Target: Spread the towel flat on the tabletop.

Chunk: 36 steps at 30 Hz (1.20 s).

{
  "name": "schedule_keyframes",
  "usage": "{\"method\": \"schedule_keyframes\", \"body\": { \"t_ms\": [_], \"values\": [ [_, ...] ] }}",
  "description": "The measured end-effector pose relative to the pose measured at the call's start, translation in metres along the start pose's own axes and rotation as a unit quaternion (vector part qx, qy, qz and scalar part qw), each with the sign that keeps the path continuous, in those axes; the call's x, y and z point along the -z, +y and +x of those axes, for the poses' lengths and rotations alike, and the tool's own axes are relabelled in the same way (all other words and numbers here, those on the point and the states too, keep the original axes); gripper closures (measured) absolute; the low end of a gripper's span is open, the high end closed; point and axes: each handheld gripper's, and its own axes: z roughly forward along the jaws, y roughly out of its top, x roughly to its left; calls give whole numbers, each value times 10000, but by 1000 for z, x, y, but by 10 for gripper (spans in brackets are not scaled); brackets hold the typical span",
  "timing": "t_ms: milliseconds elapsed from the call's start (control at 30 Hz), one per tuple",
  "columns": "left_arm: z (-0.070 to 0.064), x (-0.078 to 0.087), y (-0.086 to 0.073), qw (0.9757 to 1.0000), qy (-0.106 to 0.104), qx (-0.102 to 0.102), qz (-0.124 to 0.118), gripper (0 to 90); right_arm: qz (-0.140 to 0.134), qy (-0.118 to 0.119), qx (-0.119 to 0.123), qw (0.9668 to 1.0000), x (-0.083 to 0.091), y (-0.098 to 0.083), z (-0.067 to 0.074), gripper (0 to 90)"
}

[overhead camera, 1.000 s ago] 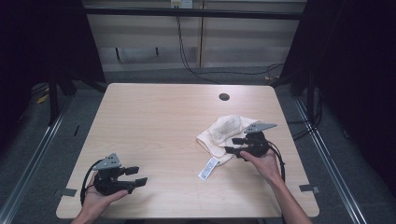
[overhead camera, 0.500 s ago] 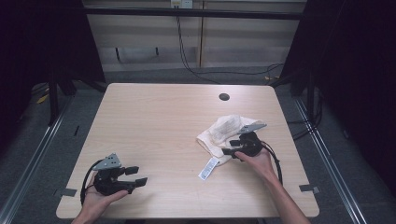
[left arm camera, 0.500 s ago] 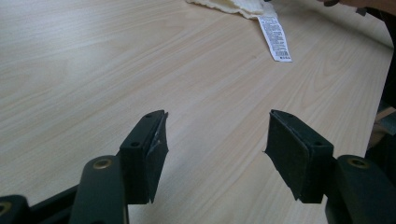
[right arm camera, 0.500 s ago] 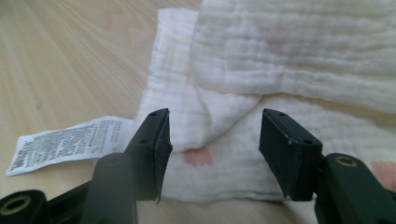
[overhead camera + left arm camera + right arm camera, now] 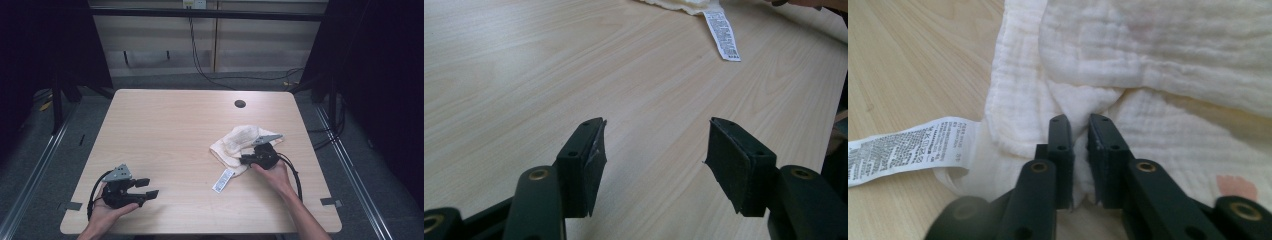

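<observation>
I see the cloth (image 5: 239,145) lying crumpled on the right half of the worktop (image 5: 170,130), toward the near edge. It is cream white, a soft crinkled weave with a stitched hem, bunched into thick folds that overlap one another. In the right gripper view the cloth (image 5: 1148,65) has a faint pink mark at its lower right. A white care label (image 5: 223,180) with small black print trails from its near corner and lies flat on the wood, pointing toward me; the left gripper view picks up the same label (image 5: 723,35) far across the bare boards.

My right hand-held gripper (image 5: 248,159) sits low at the cloth's near right edge, tipped down onto the fabric, with my right hand (image 5: 274,172) behind it and the forearm running back to the lower right. Its jaws have just been closing and now pinch a raised fold of the cloth between the pads, with only that thin ridge of fabric separating them in the right gripper view (image 5: 1081,131).

My left hand-held gripper (image 5: 147,187) rests at the near left corner of the worktop, well apart from the cloth, cradled in my left hand (image 5: 107,212) and pointing right. Its jaws stand wide apart with only wood between them (image 5: 654,145).
</observation>
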Motion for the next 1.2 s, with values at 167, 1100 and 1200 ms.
{"method": "schedule_keyframes", "body": {
  "t_ms": [167,1100,1200],
  "values": [
    [1,0,1,10000,32,-20,-41,404,23,115,69,9999,-3,1,7,855],
    [-2,-10,23,9985,179,-519,-62,610,169,845,510,9950,-22,7,69,868],
    [-6,-17,23,9977,103,-661,105,555,185,966,570,9935,-22,6,74,868]
  ]
}}
